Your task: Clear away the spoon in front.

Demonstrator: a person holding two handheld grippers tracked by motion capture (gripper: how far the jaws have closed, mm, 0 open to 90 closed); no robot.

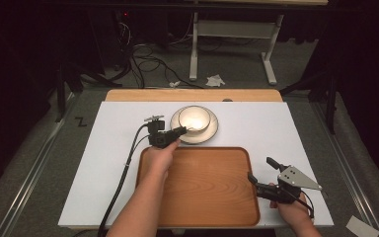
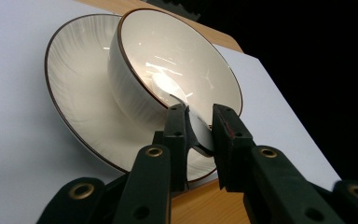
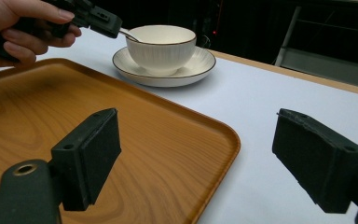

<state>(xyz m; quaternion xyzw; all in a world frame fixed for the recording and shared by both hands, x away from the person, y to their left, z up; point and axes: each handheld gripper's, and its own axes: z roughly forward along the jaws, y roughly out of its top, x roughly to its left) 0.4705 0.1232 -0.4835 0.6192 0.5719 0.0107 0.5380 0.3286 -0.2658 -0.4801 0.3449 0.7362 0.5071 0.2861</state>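
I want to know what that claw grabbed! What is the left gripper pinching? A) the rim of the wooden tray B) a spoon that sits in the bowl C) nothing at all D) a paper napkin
B: the left gripper has its jaws closed on the handle of a spoon whose other end lies inside the bowl, which stands on a saucer.
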